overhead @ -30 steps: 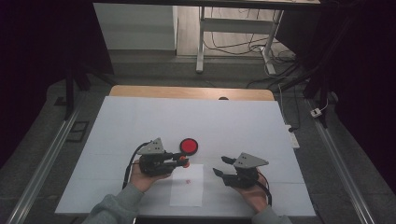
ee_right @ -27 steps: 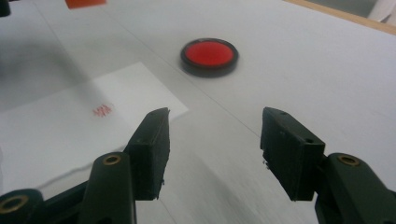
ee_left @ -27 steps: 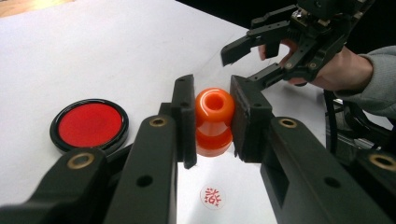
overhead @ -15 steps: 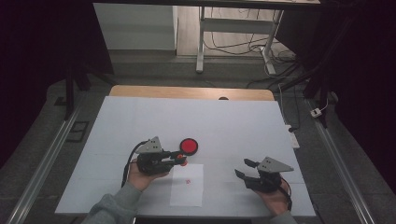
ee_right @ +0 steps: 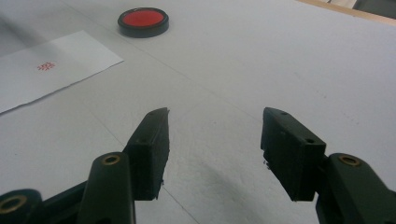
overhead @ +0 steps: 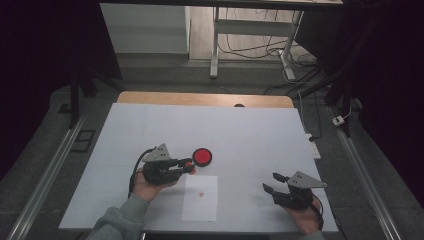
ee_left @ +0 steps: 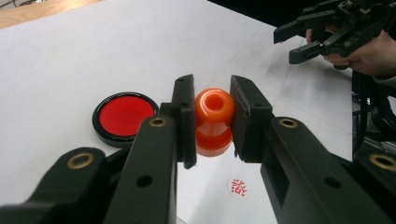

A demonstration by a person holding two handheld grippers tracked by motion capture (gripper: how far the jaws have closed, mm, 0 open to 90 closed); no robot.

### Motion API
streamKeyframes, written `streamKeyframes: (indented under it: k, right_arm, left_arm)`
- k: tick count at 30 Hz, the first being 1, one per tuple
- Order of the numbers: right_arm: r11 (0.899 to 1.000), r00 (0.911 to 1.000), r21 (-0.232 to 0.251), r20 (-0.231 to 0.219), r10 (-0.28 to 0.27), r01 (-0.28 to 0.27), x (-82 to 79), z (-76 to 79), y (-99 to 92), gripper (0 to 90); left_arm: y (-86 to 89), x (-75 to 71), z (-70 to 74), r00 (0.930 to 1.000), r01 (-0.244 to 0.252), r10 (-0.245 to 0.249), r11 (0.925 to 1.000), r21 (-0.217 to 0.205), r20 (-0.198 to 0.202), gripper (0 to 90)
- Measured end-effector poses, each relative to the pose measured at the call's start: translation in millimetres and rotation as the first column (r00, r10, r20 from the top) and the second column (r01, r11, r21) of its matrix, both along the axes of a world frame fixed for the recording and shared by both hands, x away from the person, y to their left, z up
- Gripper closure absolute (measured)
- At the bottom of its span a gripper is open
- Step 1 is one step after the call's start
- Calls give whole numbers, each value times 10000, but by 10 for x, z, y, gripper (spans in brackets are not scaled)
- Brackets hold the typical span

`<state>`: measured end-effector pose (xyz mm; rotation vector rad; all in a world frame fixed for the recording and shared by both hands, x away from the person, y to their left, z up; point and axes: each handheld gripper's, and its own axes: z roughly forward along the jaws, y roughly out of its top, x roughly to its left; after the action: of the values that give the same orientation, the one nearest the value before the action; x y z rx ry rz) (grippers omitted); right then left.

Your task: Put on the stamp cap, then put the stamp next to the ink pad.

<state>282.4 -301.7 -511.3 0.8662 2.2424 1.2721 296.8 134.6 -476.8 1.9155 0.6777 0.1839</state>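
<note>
From the high view, the left gripper (overhead: 189, 165) lies low over the white table (overhead: 250, 130), its jaws closed on a small orange waisted plastic stamp (overhead: 190, 166) just beside the round black ink pad with a red centre (overhead: 202, 156). A white sheet of paper (overhead: 200, 202) with a small red stamp mark (overhead: 201, 194) lies just below them. The right gripper (overhead: 272, 182) hovers well apart near the table's right edge, jaws spread and empty.

The left gripper view gives what the high view cannot: the stamp (ee_left: 214, 122) has a hollow top and is clamped at its sides between both pads, above the red mark (ee_left: 239, 187), with the ink pad (ee_left: 123, 118) to its left and the right gripper (ee_left: 299, 42) far off.

The right gripper view shows its own gripper (ee_right: 215, 144) with parted jaws and bare table between them, with the ink pad (ee_right: 142, 21) and paper (ee_right: 51, 70) beyond.
</note>
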Motion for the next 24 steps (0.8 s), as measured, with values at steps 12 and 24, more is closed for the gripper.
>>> streamKeyframes:
  k: [12, 24]
  right_arm:
    - [10000, 10000, -22, -32, 16, -16, 2, 1, 10, 418]
    - [10000, 10000, -55, -33, 24, -24, 8, -2, 20, 417]
  left_arm:
    - [119, 75, -7, 9982, -592, 591, 9978, 292, 40, 727]
    - [170, 224, -138, 9928, -1166, 1192, 9861, 1184, -148, 726]
